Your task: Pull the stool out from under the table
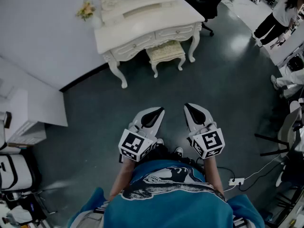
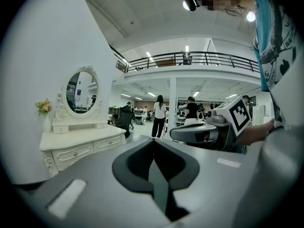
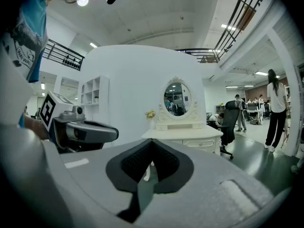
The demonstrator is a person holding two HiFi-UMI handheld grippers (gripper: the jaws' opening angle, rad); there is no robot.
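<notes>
Head view: the stool (image 1: 166, 52) stands tucked under the white table (image 1: 142, 30) at twelve o'clock, well apart from both tools, with open floor between. The left gripper (image 1: 153, 115) and right gripper (image 1: 194, 112) hang side by side near the person's waist. Both have their jaws pressed together on nothing, and both gripper views bear this out.

The likely trouble is arriving with the jaws shut, so that they butt the padded seat and shove it deeper under. A pinch on the soft cushion alone would probably slip, so the carved frame looks the safer hold. A skewed pull could hook a stool leg on a table leg and jolt the flower vase (image 1: 86, 11) at ten o'clock. When the person steps back, the floor cable (image 1: 247, 179) at four o'clock could catch a heel
</notes>
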